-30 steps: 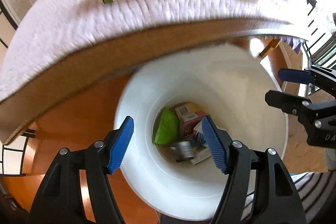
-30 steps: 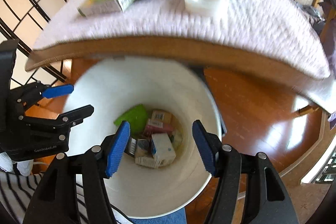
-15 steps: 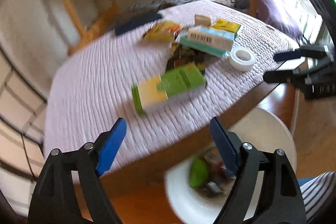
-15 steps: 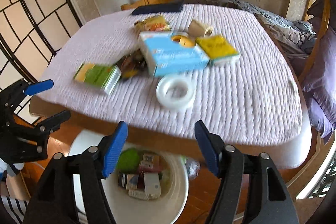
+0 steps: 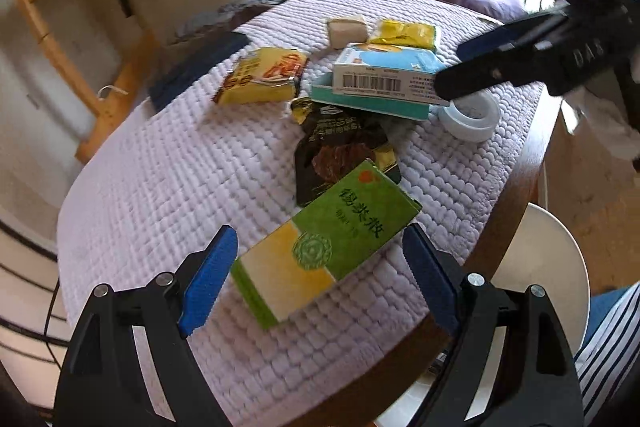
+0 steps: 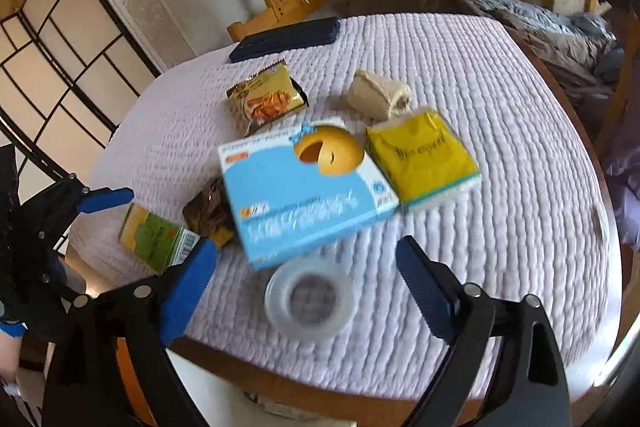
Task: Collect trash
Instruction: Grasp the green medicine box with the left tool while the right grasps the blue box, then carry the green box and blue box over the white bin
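Quilted lilac cloth (image 5: 168, 179) covers the round table that fills both views, with litter strewn across it.

Left gripper (image 5: 316, 275): its 2 blue fingers (image 5: 208, 279) stand wide apart with nothing between them, poised over the near end of a green and yellow box (image 5: 320, 247) that lies flat at the table's edge. Right gripper (image 6: 306, 287): its jaws are opening, nothing pressed between them, and they frame a clear tape roll (image 6: 309, 298) lying flat near the table's rim. Both grippers point steeply down at the tabletop.

Beyond the tape roll lies a pale blue box (image 6: 304, 195), which rests partly on a dark snack wrapper (image 6: 208, 207); a yellow packet (image 6: 422, 157) touches the box's far-right side, a beige cloth roll (image 6: 378, 95) sits behind it, and a noodle packet (image 6: 266, 99) lies toward the dark flat case (image 6: 286, 37) at the far edge.

Only the left view shows the white bin (image 5: 548, 267) on the floor just beside the table, a striped sleeve (image 5: 608, 351), and the barcode side of the blue box. Only the right view shows the paned screen (image 6: 60, 43) beside the table.
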`<state>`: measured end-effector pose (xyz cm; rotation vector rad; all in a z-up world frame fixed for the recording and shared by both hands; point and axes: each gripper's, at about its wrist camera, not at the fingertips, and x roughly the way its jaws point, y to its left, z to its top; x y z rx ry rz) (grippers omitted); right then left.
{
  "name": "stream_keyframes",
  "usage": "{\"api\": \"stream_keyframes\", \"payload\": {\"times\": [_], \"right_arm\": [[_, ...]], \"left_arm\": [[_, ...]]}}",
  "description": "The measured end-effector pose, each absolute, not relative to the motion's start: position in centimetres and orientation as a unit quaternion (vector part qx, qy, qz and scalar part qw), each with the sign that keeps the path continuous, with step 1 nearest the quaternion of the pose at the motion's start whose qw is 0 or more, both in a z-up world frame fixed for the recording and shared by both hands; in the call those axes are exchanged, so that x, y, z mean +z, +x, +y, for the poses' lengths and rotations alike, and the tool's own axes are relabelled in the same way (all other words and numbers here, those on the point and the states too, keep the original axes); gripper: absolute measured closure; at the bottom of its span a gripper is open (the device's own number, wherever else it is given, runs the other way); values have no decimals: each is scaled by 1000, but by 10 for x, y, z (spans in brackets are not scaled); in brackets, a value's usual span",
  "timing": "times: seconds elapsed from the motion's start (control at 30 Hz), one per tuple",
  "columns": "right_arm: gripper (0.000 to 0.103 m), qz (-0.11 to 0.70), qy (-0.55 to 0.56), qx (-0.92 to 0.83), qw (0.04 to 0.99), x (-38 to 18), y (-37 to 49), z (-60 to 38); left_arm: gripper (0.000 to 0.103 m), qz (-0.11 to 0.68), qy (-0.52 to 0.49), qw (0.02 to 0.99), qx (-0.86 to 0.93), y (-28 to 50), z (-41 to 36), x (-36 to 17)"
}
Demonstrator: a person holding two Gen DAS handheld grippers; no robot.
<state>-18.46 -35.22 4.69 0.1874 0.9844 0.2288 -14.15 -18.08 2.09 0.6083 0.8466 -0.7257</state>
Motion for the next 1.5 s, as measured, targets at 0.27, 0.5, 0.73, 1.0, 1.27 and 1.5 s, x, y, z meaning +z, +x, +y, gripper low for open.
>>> {"api": "stream_keyframes", "payload": {"times": [0.27, 0.5, 0.73, 1.0, 1.27, 1.5], "right_arm": [[7, 490, 63, 138, 858, 34, -149, -350], [8, 505, 52, 169, 845, 24, -132, -337], [10, 498, 53, 181, 847, 29, -139, -330], [9, 508, 43, 166, 844, 28, -131, -323], [11, 507, 90, 167, 841, 28, -123, -332], [11, 482, 87, 165, 856, 49, -145, -334]], "left_arm": [[17, 411, 284, 778, -382, -135, -188, 14], [39, 421, 270, 775, -386, -134, -182, 17], [54, 435, 248, 772, -390, -144, -172, 29], [44, 434, 250, 783, -369, -135, -180, 23], [56, 449, 239, 783, -358, -138, -182, 15], [58, 462, 183, 799, -339, -143, -169, 22]]}}
